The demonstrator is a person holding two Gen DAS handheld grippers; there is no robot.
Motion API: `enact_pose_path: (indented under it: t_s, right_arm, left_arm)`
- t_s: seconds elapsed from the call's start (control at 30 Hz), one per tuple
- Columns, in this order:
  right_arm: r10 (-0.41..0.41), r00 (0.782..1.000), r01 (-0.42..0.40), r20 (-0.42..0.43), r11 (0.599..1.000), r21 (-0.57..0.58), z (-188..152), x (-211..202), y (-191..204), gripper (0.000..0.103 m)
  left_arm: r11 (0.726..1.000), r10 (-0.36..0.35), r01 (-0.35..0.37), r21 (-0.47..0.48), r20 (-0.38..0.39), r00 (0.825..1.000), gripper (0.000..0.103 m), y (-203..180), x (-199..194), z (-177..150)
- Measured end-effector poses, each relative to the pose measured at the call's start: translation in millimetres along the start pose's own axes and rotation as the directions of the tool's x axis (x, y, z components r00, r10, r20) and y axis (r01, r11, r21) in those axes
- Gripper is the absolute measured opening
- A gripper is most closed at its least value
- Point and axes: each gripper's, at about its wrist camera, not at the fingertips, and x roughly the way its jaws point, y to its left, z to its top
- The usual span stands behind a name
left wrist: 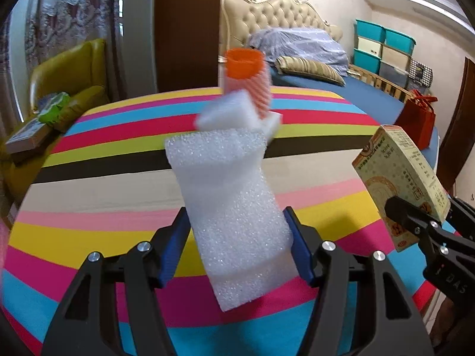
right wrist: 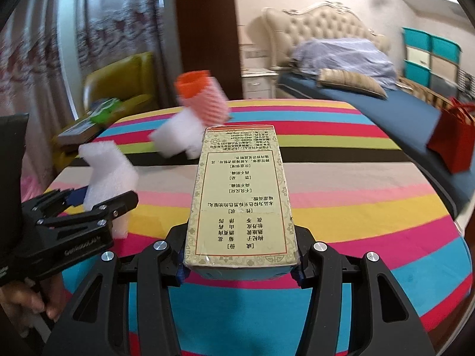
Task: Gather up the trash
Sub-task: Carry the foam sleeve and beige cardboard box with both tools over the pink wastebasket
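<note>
The left hand-held gripper (left wrist: 237,246) is clamped on a white foam block (left wrist: 234,207), its blue pads pressing the block's two long sides near the lower half while the rest sticks out forward and tilts to the left; the right hand-held gripper (right wrist: 239,255) is clamped on the near end of a printed cardboard box (right wrist: 240,195), which juts forward over the striped tabletop (right wrist: 371,207); both pieces of trash are held clear of the tabletop surface. Toward the far edge of the tabletop, about midway along it, sit the pieces not yet collected: a second white foam chunk (left wrist: 228,112) and, touching it from behind, an orange and pink ribbed net sleeve (left wrist: 252,80); both look blurred, so their exact pose is hard to read.

The risks as I judge them: the foam is soft, so the pads may dent it and let it pivot or slip out if the hand swings fast; the box is gripped only at one end, so its long free end could lever it out of the pads, or crush the thin card; the two held pieces sit near each other over the tabletop, and a careless crossing could knock one loose; with both hands full, the far pieces cannot be picked up until something is dropped off, and no bin shows in either view.
</note>
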Motion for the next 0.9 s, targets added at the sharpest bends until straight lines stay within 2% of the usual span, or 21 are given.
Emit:
enact_pose_path:
  t_s: [0.3, 0.6, 0.73, 0.9]
  right_arm:
    - [0.111, 0.994, -0.109, 0.005, 0.983, -0.145, 3, -2, 84, 0.05]
    - [0.192, 0.981, -0.188, -0.007, 0.954, -0.234, 5, 1, 146, 0.05]
    - [0.255, 0.966, -0.255, -0.038, 0.926, -0.277, 10, 8, 180, 0.05]
    - [0.361, 0.929, -0.368, -0.083, 0.877, -0.31, 24, 19, 238, 0.05]
  left_arm:
    - [0.996, 0.074, -0.073, -0.045, 0.033, 0.997, 0.062, 75, -40, -22]
    - [0.981, 0.159, -0.15, -0.123, 0.061, 0.985, 0.062, 145, -84, -46]
    - [0.968, 0.207, -0.191, -0.161, 0.086, 0.975, 0.062, 181, -111, -59]
    - [0.939, 0.297, -0.272, -0.209, 0.101, 0.949, 0.062, 232, -147, -70]
